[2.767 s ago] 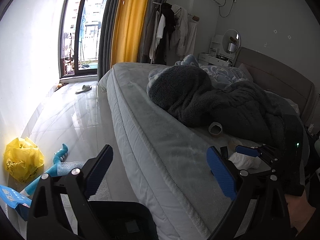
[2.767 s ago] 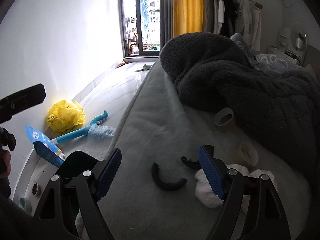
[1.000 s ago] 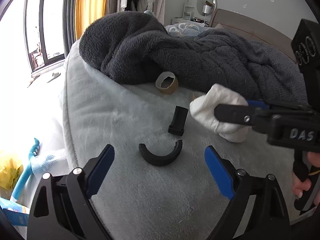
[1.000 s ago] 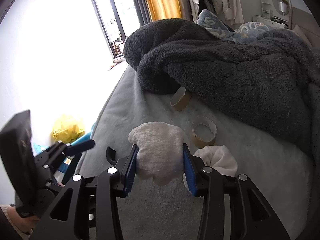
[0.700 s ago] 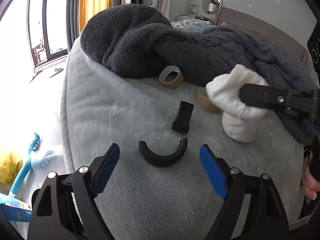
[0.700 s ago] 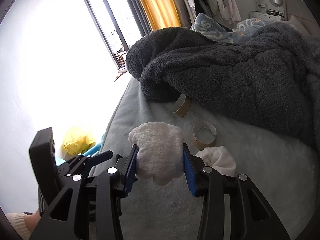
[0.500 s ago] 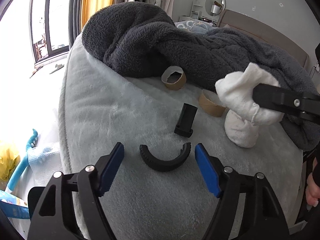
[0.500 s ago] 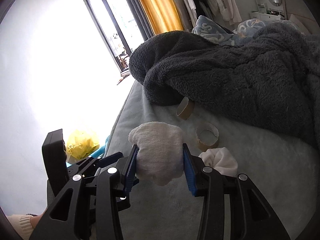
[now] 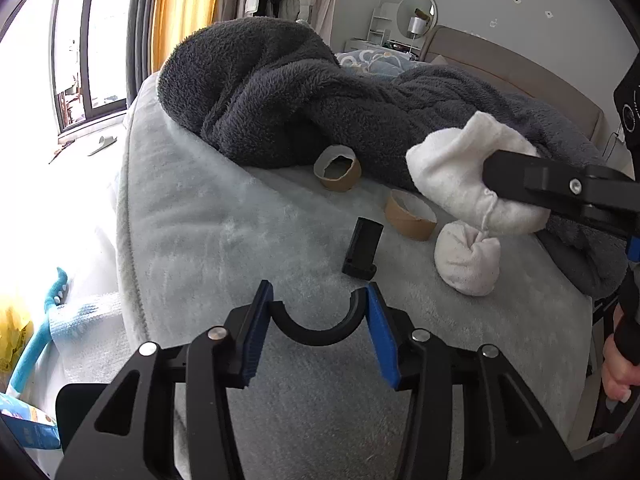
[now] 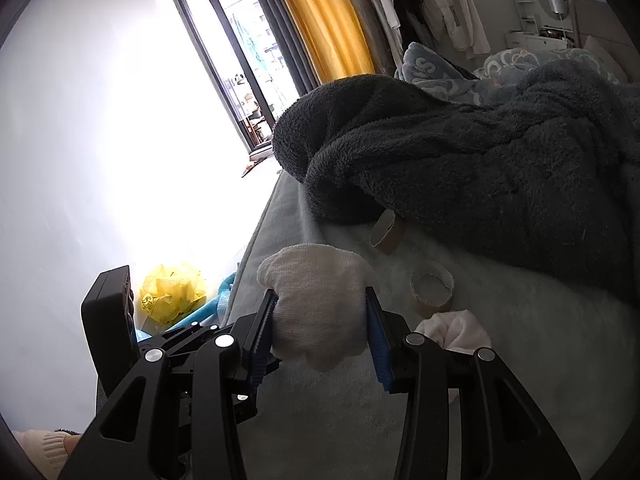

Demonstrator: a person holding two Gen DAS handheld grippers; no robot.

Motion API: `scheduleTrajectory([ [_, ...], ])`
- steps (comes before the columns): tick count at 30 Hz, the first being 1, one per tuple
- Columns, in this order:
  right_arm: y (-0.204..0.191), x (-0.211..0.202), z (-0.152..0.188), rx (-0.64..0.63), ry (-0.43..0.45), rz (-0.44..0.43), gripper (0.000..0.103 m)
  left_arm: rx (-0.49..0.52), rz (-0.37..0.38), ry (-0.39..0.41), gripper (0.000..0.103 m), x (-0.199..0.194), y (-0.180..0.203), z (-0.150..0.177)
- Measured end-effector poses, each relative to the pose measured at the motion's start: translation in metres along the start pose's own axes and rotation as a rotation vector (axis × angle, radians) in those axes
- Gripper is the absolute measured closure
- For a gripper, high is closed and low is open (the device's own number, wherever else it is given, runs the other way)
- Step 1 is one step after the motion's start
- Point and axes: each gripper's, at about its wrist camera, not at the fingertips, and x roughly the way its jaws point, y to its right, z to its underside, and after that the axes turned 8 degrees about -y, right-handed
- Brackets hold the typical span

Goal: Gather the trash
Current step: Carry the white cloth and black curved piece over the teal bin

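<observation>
1. Now, far left in the left wrist view, a yellow bag (image 9: pixel 12 336) and a blue long-handled brush (image 9: pixel 38 344) lie on the floor beside the bed (image 9: pixel 192 220), with a bubble-wrap sheet (image 9: pixel 86 320) next to them
2. And the left gripper (image 9: pixel 318 322) has its blue pads pressed on the two ends of a black curved plastic piece (image 9: pixel 316 330), clamped tight, low over the pale bed cover near its front edge
3. Just beyond it a small black rectangular part (image 9: pixel 362 248) lies flat on the cover, apart from the curved piece
4. Further back, one cardboard tape core (image 9: pixel 338 168) sits against the dark grey blanket (image 9: pixel 320 92), and a second tape core (image 9: pixel 410 214) lies nearer, beside a white balled-up cloth (image 9: pixel 466 258) resting on the bed
5. Over on the right, the right gripper (image 10: pixel 320 322) is squeezed onto a white cloth wad (image 10: pixel 318 304), holding it up clear of the bed; from the left camera that wad (image 9: pixel 460 172) hangs above the resting cloth, a loose thread dangling between them
6. Down at the right edge, the person's hand (image 9: pixel 618 364) grips the right handle
</observation>
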Motion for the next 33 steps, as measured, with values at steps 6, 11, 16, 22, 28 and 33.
scheduleTrajectory([
  [6, -0.012, 0.006, -0.004, -0.007, 0.007, -0.008, 0.060, -0.034, -0.002, 0.040, 0.054, -0.017, -0.013, -0.002],
  [11, -0.026, 0.013, -0.007, -0.024, 0.015, -0.017, 0.060, -0.047, -0.020, 0.072, 0.054, -0.031, -0.023, -0.003],
  [16, -0.037, 0.024, -0.012, -0.028, 0.016, -0.013, 0.060, -0.055, -0.038, 0.095, 0.054, -0.045, -0.037, -0.001],
  [22, -0.058, 0.036, -0.019, -0.049, 0.022, -0.034, 0.060, -0.061, -0.059, 0.063, 0.054, -0.050, -0.058, 0.009],
  [28, -0.087, 0.054, -0.020, -0.098, 0.001, -0.038, 0.060, -0.074, -0.089, 0.043, 0.054, -0.054, -0.082, 0.022],
  [33, -0.106, 0.070, -0.016, -0.139, -0.032, -0.039, 0.060, -0.091, -0.123, -0.002, 0.054, -0.055, -0.106, 0.033],
])
